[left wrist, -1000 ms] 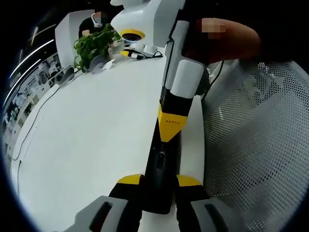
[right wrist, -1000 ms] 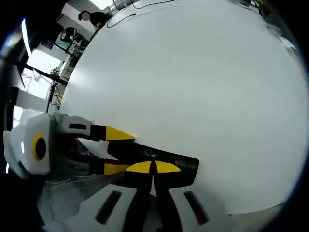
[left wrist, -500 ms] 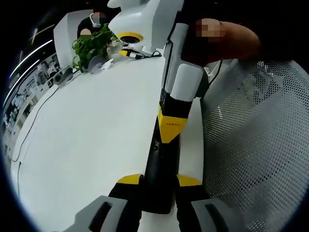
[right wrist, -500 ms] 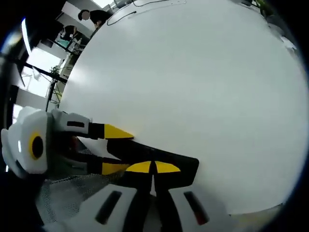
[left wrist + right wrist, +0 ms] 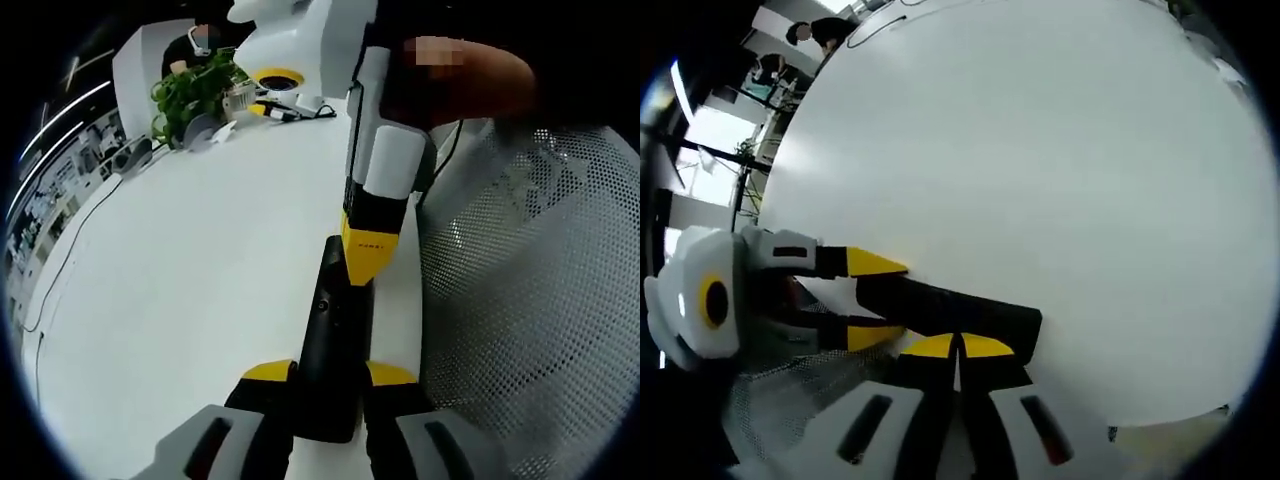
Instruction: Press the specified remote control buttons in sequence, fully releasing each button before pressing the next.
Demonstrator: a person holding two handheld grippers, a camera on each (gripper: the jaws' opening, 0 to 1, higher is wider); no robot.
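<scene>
Surface (image 5: 190,260): white, wide, carrying the remote near its edge.
Remote (image 5: 335,330): black, long axis running straight away from the left gripper (image 5: 330,375), whose fingers clamp its near end.
Right gripper (image 5: 958,346): fingers pressed together, yellow tips down on the remote's far end.

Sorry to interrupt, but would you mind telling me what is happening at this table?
A person is working a black remote control with two handheld claws. The left claw grips the remote's near end over the white table. The right claw, its tips closed together, rests on the remote's far end, seemingly pressing a button there.
</scene>
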